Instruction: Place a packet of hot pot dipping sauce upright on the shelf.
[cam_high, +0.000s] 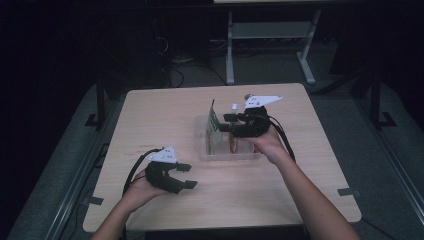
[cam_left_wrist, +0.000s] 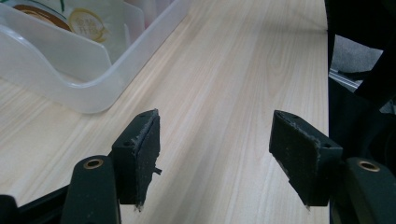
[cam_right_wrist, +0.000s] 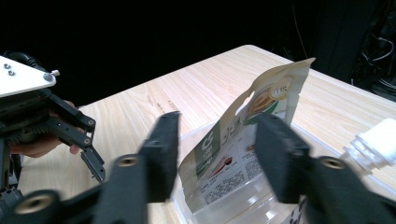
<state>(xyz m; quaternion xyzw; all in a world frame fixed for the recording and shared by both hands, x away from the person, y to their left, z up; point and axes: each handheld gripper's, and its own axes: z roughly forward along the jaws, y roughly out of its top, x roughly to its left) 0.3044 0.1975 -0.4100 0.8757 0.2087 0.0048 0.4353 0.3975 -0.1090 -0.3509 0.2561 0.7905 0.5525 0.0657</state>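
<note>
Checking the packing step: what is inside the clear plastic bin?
A printed pouch stands upright in the clear plastic bin, with a white-capped bottle beside it. The bin's floor is partly covered.

The left claw (cam_left_wrist: 217, 161) gapes empty over the wooden table (cam_left_wrist: 243, 70), near a clear plastic bin (cam_left_wrist: 84, 88).

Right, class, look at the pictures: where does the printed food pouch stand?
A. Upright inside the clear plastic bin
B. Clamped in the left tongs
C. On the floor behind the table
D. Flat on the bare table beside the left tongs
A: the pouch stands upright inside the clear plastic bin, between the parted jaws of the right tongs.
</note>
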